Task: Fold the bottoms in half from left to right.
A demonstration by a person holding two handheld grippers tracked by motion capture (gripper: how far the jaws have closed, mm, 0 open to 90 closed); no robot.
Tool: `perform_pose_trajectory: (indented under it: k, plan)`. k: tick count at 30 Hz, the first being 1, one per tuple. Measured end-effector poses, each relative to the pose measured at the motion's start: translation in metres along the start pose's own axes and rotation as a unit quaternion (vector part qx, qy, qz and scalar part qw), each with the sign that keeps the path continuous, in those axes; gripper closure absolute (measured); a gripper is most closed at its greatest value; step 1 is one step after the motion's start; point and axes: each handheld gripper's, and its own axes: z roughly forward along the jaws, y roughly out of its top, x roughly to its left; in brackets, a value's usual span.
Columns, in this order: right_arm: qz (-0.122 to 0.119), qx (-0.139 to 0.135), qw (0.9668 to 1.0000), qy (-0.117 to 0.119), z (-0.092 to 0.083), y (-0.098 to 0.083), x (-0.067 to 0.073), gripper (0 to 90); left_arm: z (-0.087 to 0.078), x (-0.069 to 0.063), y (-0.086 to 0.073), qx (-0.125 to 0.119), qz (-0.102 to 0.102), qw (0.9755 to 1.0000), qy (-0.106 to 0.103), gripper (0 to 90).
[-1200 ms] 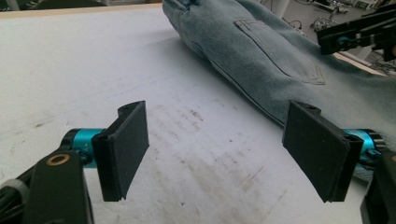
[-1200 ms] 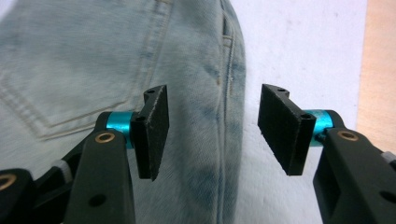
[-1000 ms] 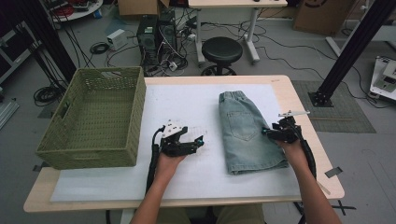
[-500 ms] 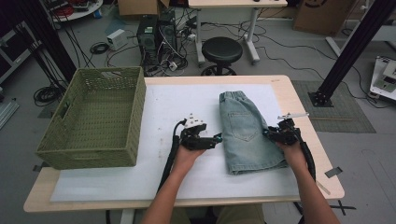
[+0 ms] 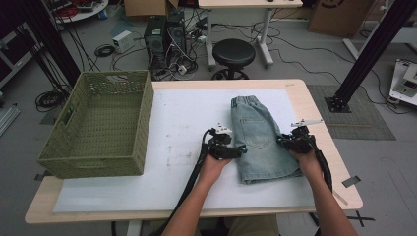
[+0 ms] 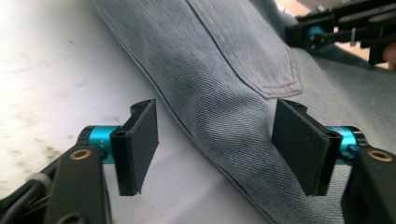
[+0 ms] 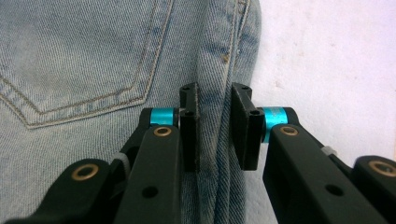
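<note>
both hands (image 5: 214, 166) low, jaws closing on shorts (image 5: 260, 140) side edges.

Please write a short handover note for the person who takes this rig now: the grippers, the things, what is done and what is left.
Right gripper: jaws have just been closing on the side seam of the denim shorts, pinching a ridge of cloth.
Left gripper: open, jaws have just been closing, straddling the shorts' opposite edge, not gripping yet.
Shorts lie folded on the white mat; green basket stands at the table's left, nothing in it.
Done: right hold nearly set. Left: close left jaws, then probably lift the shorts into the basket.
</note>
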Motion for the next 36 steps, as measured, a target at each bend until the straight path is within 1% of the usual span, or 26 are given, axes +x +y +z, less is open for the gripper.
perform_pose_trajectory:
  k: [2,4,5,8,10,12,14,16,18,19,21,25,27,28,32,34,36]
  plan:
    - [0.0,0.0,1.0,-0.001,0.0,0.0,0.0,75.9,0.004,-0.003,0.001,0.012,0.0,0.9999,0.001,35.6]
    - [-0.001,0.0,1.0,-0.002,0.0,0.0,0.001,75.9,0.007,-0.006,0.002,0.026,0.005,0.9996,0.009,39.1]
    - [-0.001,0.0,1.0,-0.002,0.0,0.0,0.001,75.9,0.008,-0.007,0.003,0.03,0.005,0.9995,0.013,40.1]
    - [0.0,0.0,1.0,-0.002,0.0,0.0,0.001,75.9,0.008,-0.008,0.004,0.032,-0.002,0.9993,0.021,44.4]
    - [0.0,0.0,1.0,-0.002,0.0,0.0,0.001,75.9,0.009,-0.008,0.004,0.033,-0.006,0.9993,0.015,50.4]
    - [0.001,0.0,1.0,-0.003,0.0,0.0,0.001,75.9,0.01,-0.01,0.004,0.035,-0.01,0.9992,0.019,55.2]
    - [0.0,0.001,1.0,-0.004,0.0,0.0,0.001,75.9,0.01,-0.014,0.003,0.037,-0.007,0.9989,0.027,62.0]
    - [0.001,0.0,1.0,-0.005,0.0,0.0,0.002,76.2,0.011,-0.015,0.003,0.034,-0.015,0.9989,0.027,71.4]
    - [0.0,0.0,1.0,-0.006,0.0,0.0,0.002,77.1,0.011,-0.016,0.003,0.028,-0.019,0.9991,0.025,78.6]
    - [0.0,0.0,1.0,-0.008,0.0,0.0,0.003,77.6,0.01,-0.016,0.003,0.029,-0.016,0.9991,0.026,80.0]
    - [-0.005,-0.001,0.9999,-0.009,-0.001,0.0,0.003,78.2,0.008,-0.014,0.003,0.026,-0.014,0.9993,0.023,81.8]
    - [0.0,-0.002,1.0,-0.005,-0.001,0.001,0.005,78.6,0.004,-0.011,0.002,0.017,-0.015,0.9995,0.02,82.6]
    - [-0.002,-0.002,1.0,-0.004,-0.001,0.001,0.008,78.8,0.001,-0.009,0.001,0.016,-0.011,0.9996,0.022,82.6]
    - [-0.006,-0.004,1.0,-0.002,-0.001,0.001,0.009,78.8,-0.001,-0.007,0.0,0.013,-0.009,0.9997,0.021,82.7]
    - [-0.011,-0.004,0.9999,0.011,0.0,0.002,0.018,78.8,-0.011,0.003,-0.002,0.01,-0.016,0.9996,0.023,82.9]
    - [-0.013,-0.007,0.9997,0.018,0.001,0.002,0.023,78.7,-0.017,0.008,-0.004,0.01,-0.014,0.9996,0.024,82.8]
    - [-0.009,-0.01,0.9995,0.028,0.003,0.002,0.029,78.7,-0.023,0.012,-0.005,0.008,-0.014,0.9995,0.027,82.8]
